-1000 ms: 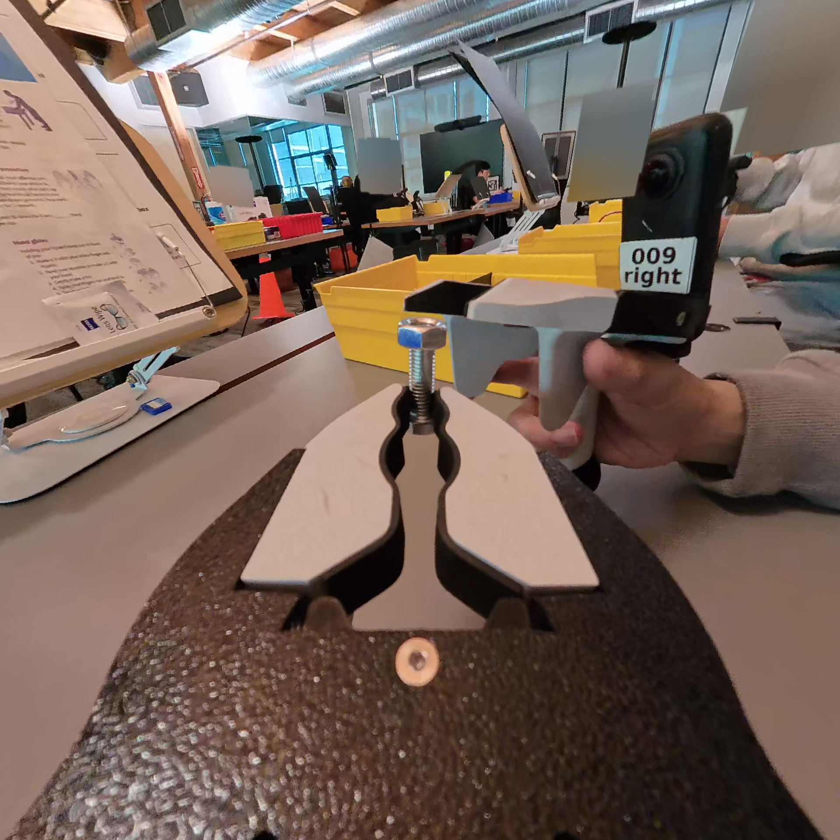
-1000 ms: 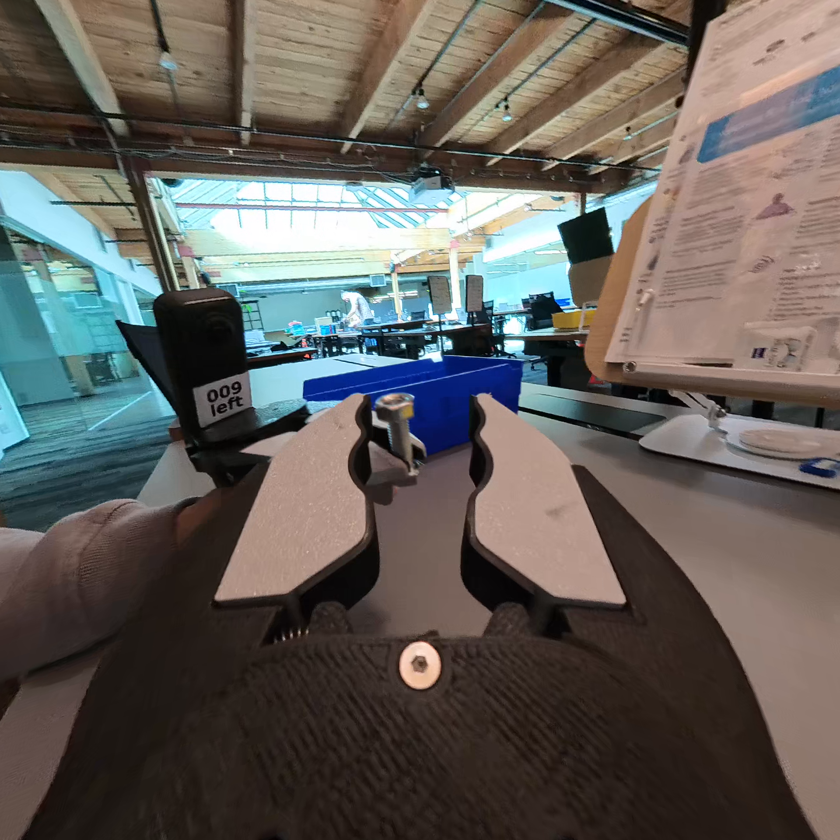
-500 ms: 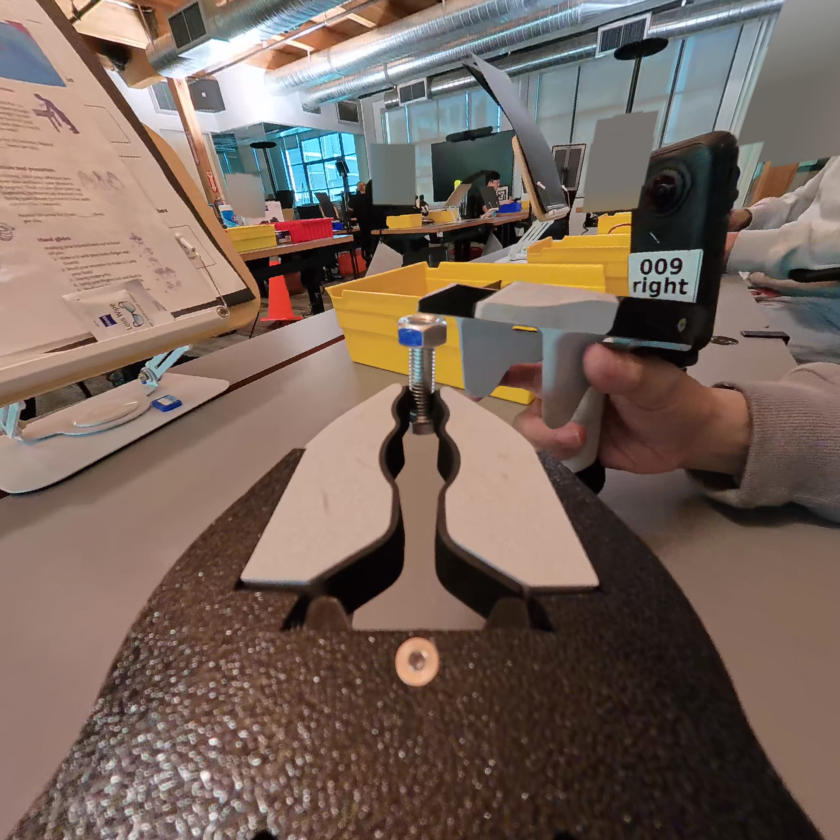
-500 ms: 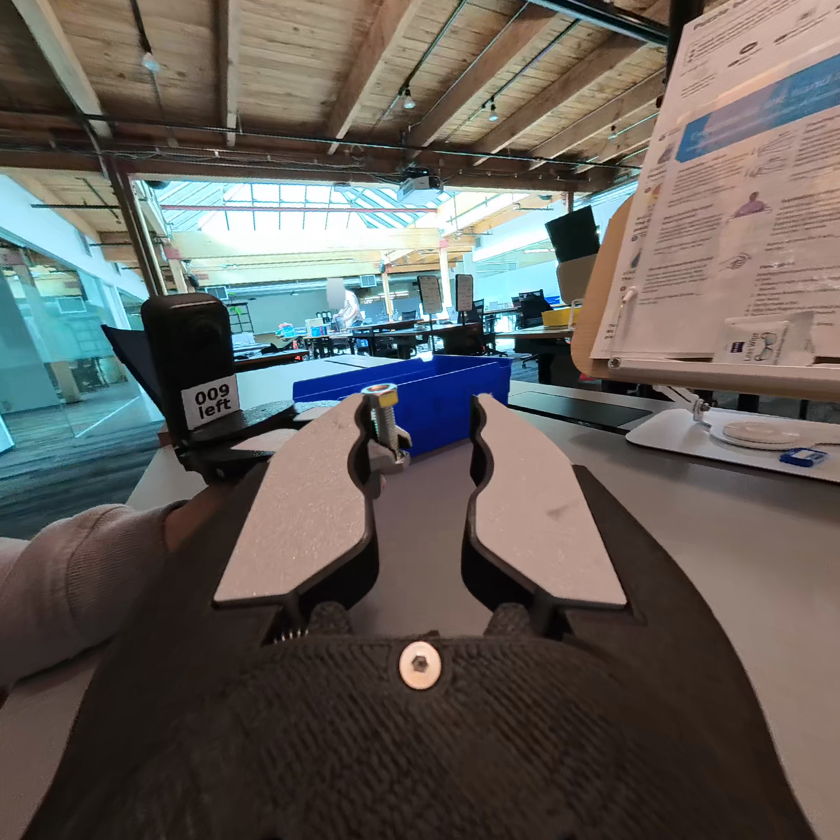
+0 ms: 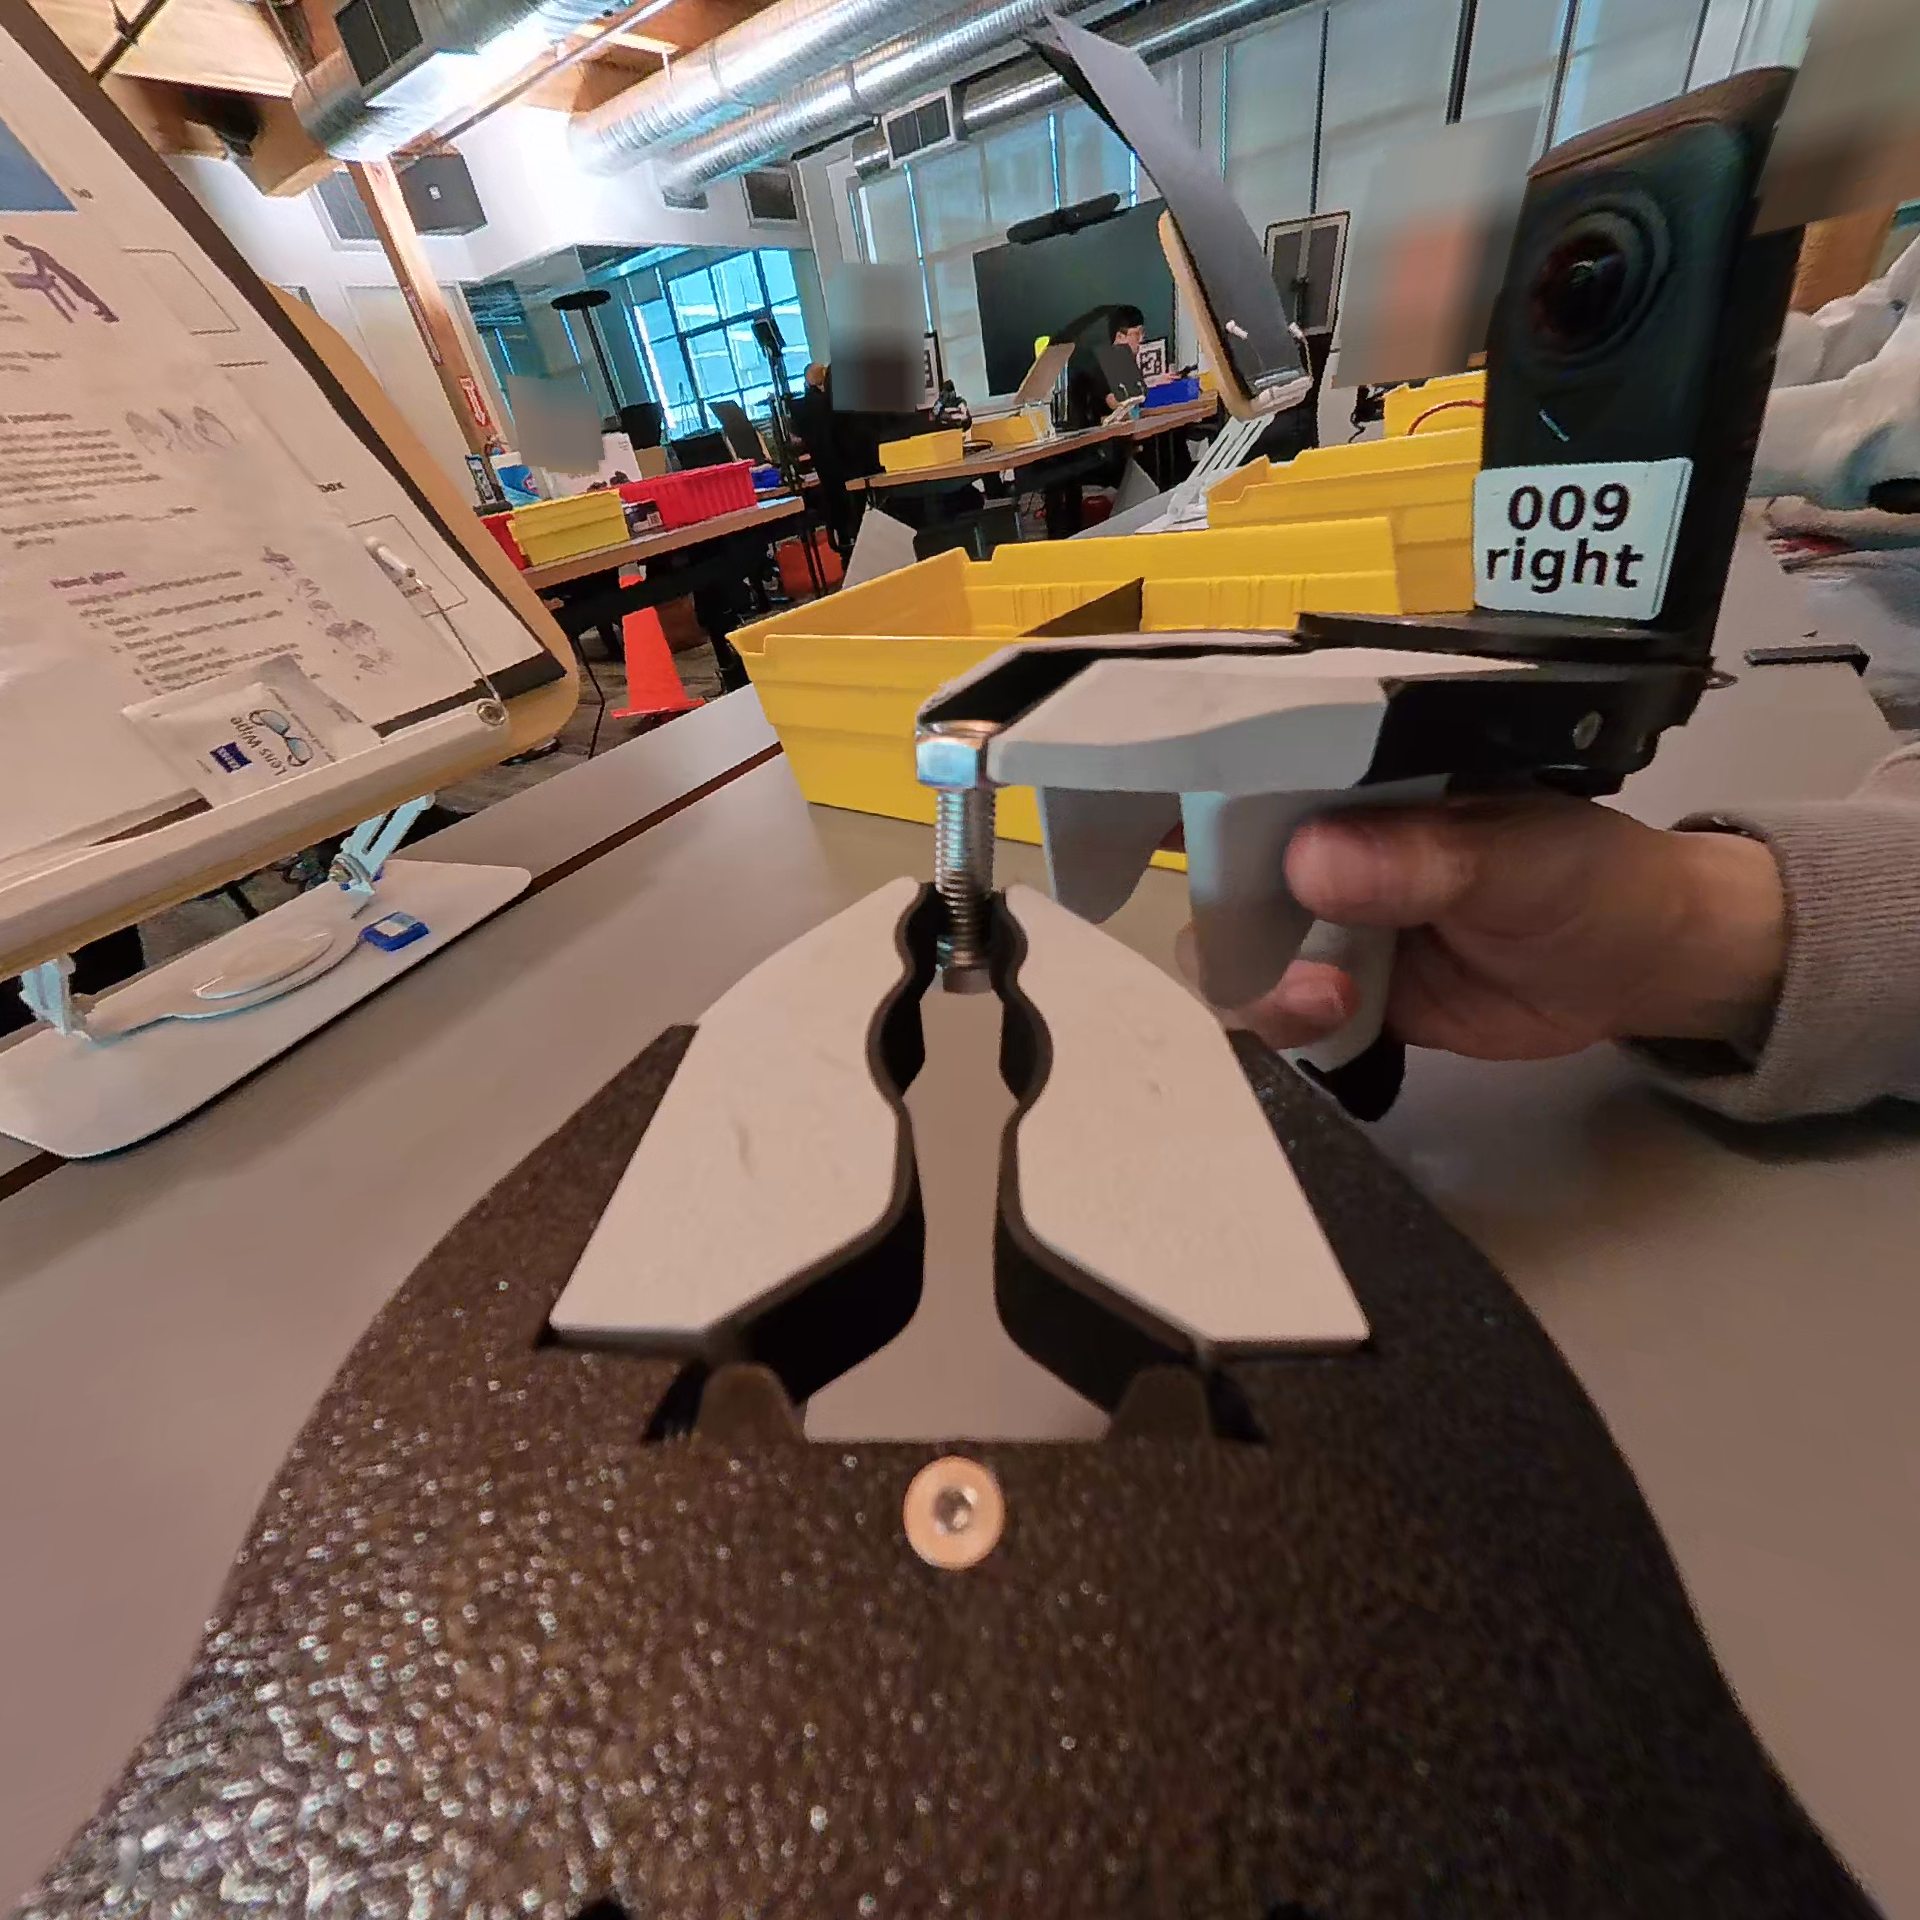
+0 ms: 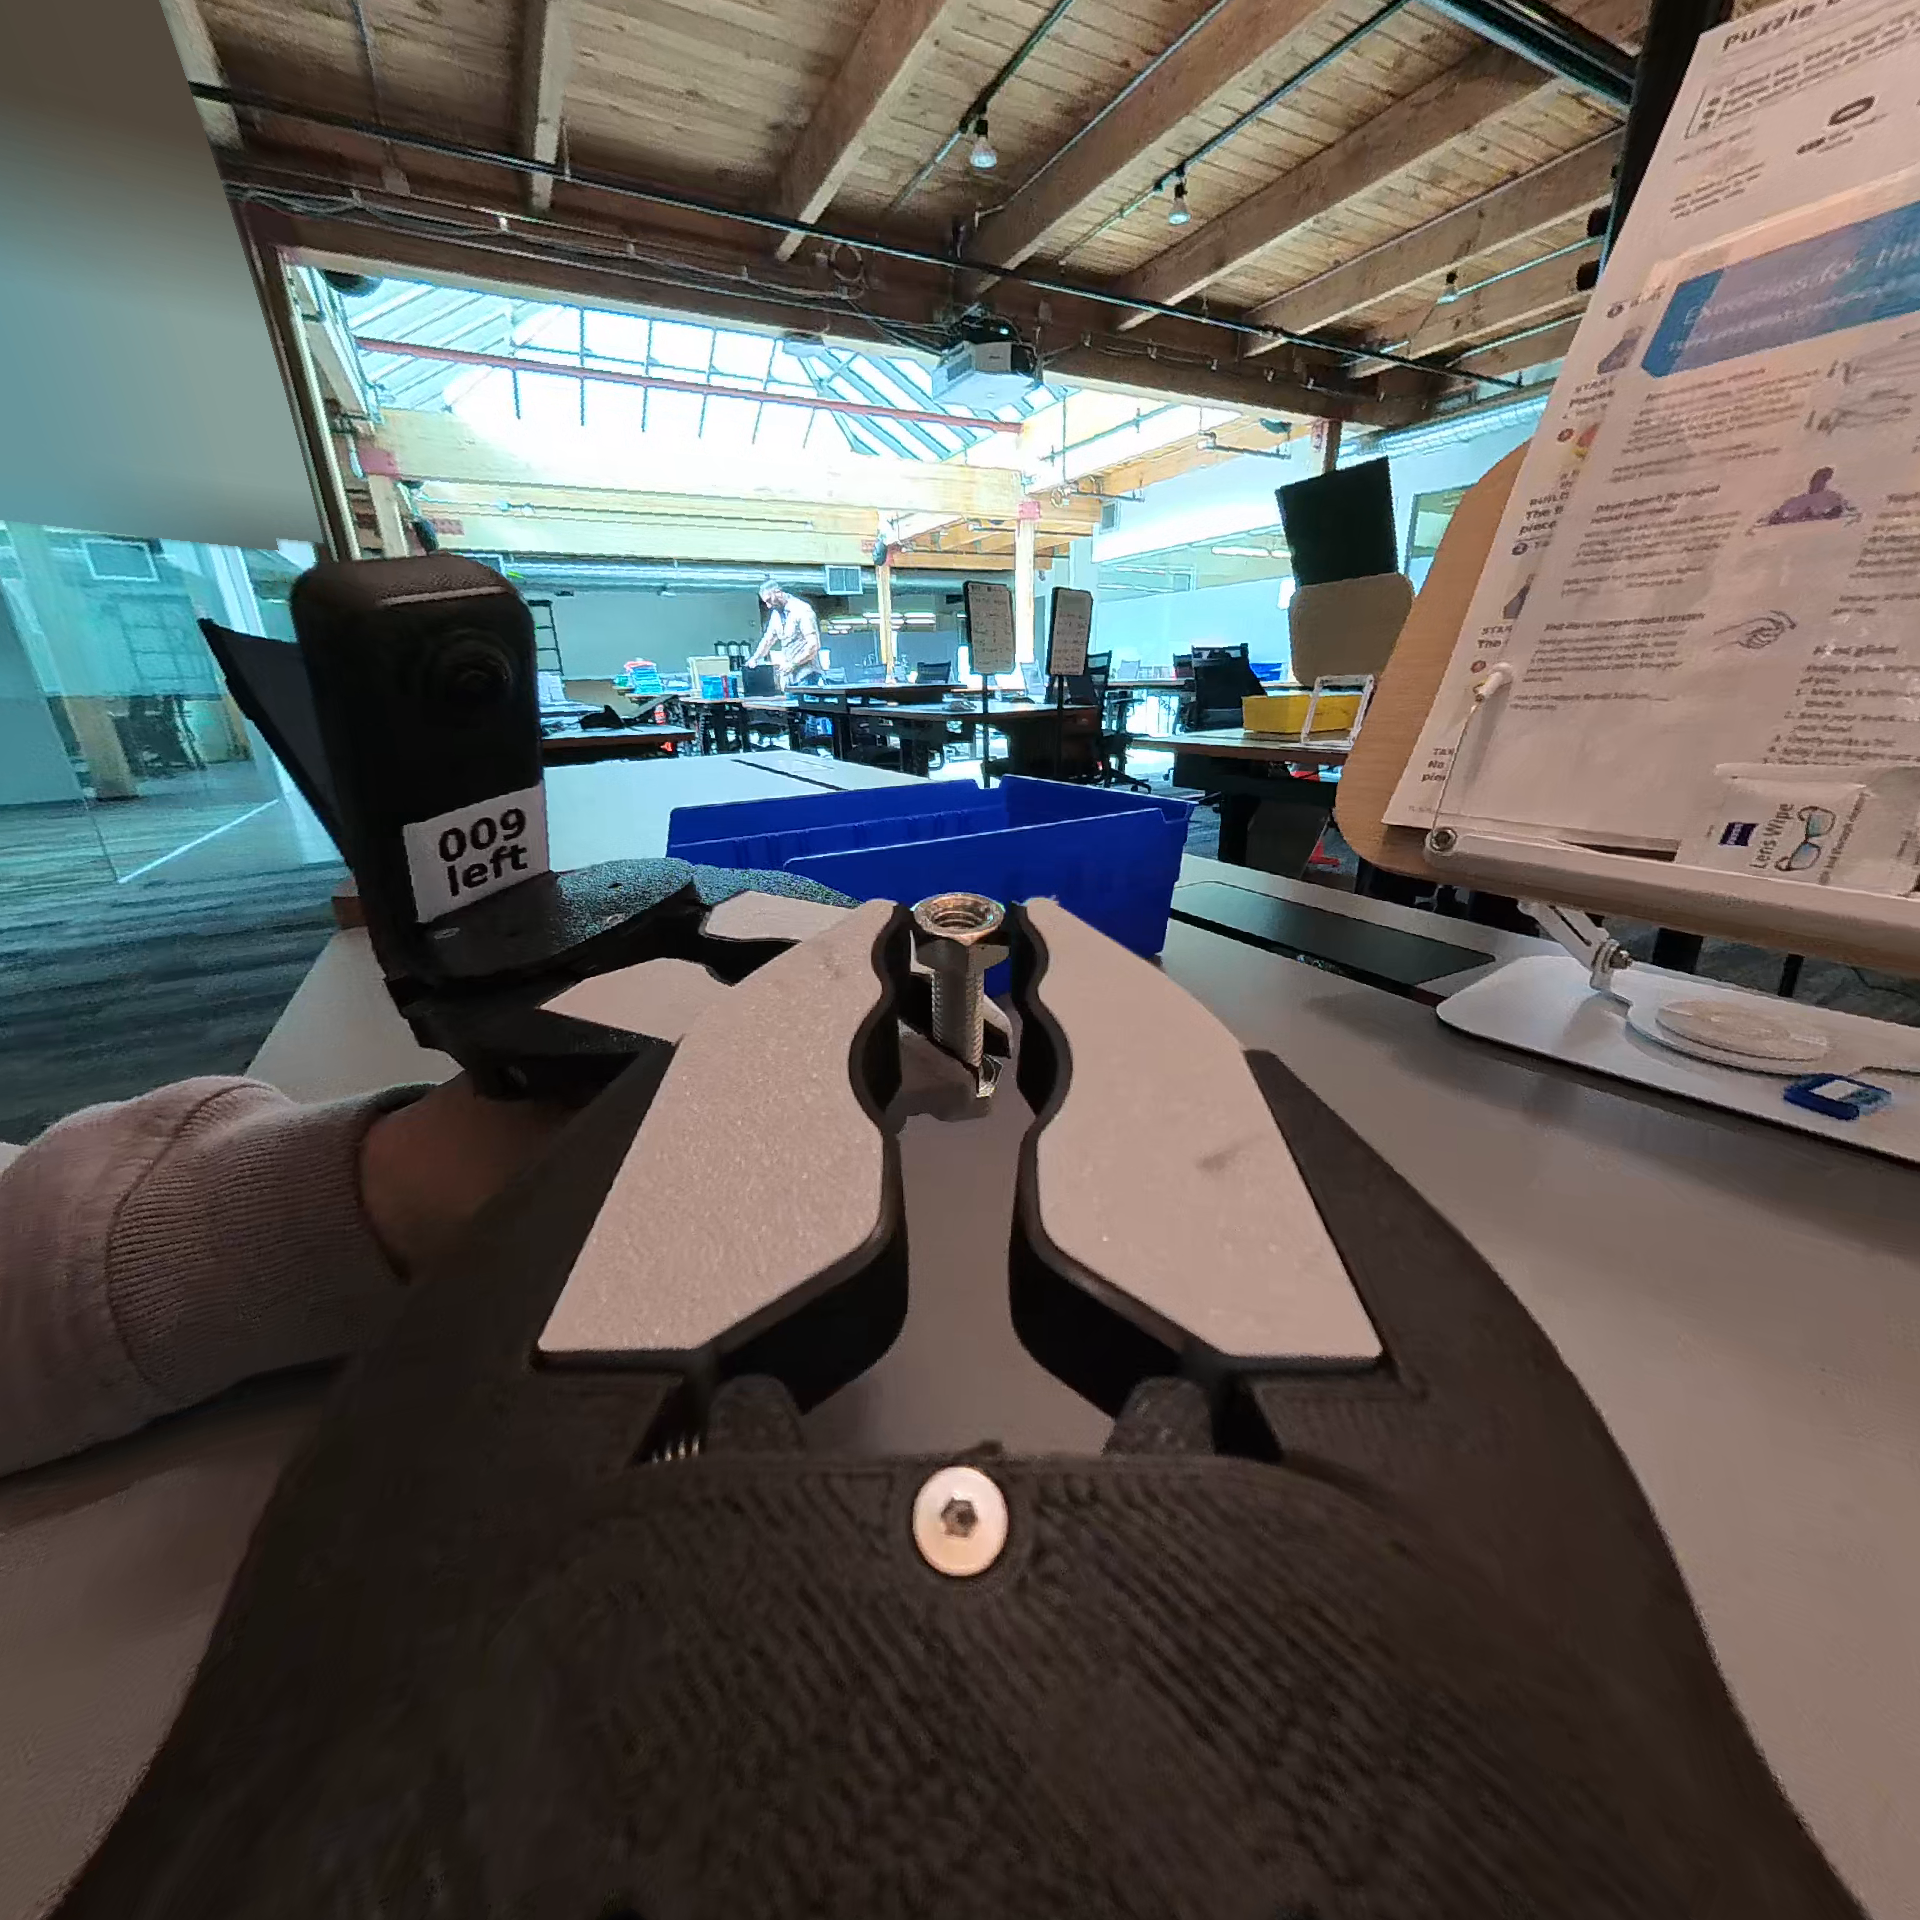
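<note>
Between the two grippers, above a grey table (image 5: 312, 1226), a silver bolt (image 5: 964, 852) stands upright. The left gripper (image 5: 961, 935) is clenched on the lower end of its threaded shaft, both pale fingertips pressed against the thread. The right gripper (image 6: 958, 940) comes in from the side and is closed on the hexagonal piece at the top of the bolt; from its own camera this top piece looks like a nut (image 6: 958, 920) with a threaded hole, and both fingertips sit against its flats. A hand (image 5: 1507, 925) in a grey sleeve holds the right gripper's handle, and a black camera block with a white label (image 5: 1579, 535) rises above it. Behind the bolt in the left view sits a yellow bin (image 5: 1039, 665); in the right view a blue bin (image 6: 935, 842) sits just past the fingertips. A tilted stand with printed sheets (image 5: 208, 499) stands at the table's side, on a white base (image 5: 260, 966) bearing a small blue item (image 5: 387, 928).
</note>
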A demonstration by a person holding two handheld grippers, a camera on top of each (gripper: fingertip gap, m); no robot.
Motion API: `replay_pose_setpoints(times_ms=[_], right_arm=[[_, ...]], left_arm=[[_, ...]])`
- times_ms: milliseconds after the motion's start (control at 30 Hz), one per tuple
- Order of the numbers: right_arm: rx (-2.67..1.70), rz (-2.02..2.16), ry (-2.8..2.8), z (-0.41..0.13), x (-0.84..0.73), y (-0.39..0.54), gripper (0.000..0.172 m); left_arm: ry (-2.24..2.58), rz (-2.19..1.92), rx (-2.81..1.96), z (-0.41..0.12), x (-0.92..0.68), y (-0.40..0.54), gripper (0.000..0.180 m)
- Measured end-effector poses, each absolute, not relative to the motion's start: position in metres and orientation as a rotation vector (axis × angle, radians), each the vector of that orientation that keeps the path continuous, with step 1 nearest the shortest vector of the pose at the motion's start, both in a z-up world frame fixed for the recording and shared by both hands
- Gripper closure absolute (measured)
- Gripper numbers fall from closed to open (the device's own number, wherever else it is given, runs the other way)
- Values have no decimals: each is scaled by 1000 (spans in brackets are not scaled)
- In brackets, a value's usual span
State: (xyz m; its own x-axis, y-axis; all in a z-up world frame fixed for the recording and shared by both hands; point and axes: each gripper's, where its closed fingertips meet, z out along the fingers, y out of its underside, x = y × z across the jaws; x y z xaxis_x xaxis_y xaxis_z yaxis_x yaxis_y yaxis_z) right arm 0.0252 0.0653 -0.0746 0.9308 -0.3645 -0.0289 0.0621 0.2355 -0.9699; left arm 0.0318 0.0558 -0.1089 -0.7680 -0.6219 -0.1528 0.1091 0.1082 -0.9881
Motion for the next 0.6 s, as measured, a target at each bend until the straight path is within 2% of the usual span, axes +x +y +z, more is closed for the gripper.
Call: replay_pose_setpoints(times_ms=[600], right_arm=[[-1165, 177, 18, -49, -18, 55, 154]], left_arm=[[1979, -2390, -249, -85, -22, 36, 172]])
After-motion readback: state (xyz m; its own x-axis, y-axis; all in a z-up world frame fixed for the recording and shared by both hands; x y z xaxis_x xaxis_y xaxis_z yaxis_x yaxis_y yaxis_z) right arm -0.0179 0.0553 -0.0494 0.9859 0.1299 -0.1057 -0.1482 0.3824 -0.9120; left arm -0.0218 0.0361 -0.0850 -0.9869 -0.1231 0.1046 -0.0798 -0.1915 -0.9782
